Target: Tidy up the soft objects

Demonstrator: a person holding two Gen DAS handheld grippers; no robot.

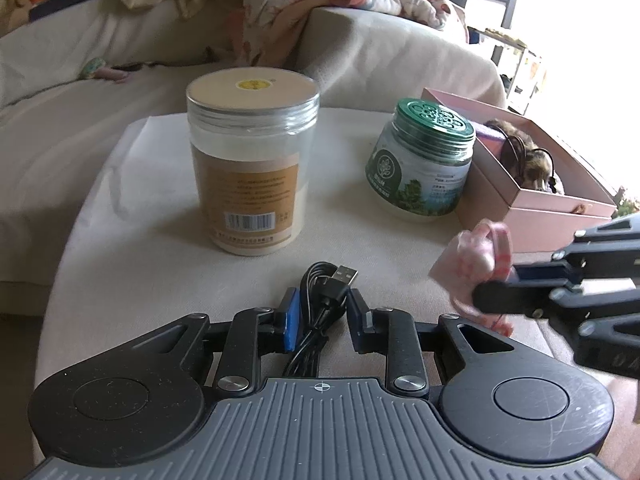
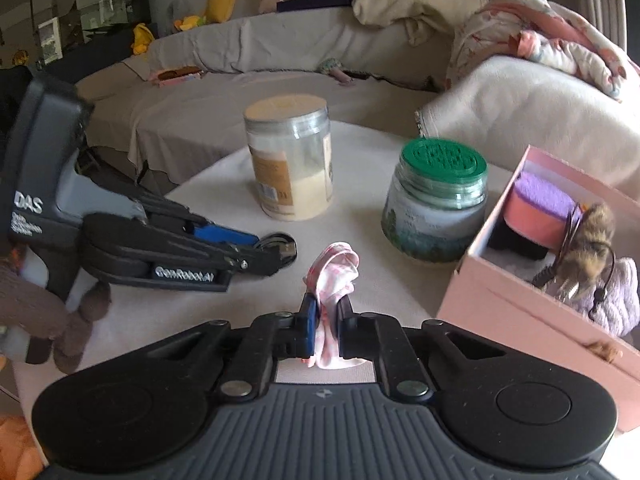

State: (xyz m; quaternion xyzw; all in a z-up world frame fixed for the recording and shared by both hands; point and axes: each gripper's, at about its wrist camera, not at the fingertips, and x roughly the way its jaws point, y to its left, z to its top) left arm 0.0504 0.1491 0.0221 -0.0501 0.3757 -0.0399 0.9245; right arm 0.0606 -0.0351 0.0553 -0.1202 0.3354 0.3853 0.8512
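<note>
A pink-and-white cloth (image 2: 334, 280) is held pinched upright between the closed fingers of the right gripper (image 2: 326, 316). The pink box (image 2: 500, 312), already stocked with soft items, lies just to this gripper's right and slightly ahead. The left gripper (image 1: 320, 312), partly open, straddles a coiled black cable (image 1: 322, 300); contact cannot be determined.

Bench (image 2: 360, 152): tall jar (image 2: 290, 158) far left; short jar (image 2: 436, 204) to its right, nearer. Open box (image 2: 500, 304) right of short jar, just beside it. Cable (image 1: 320, 304) near, before tall jar.
</note>
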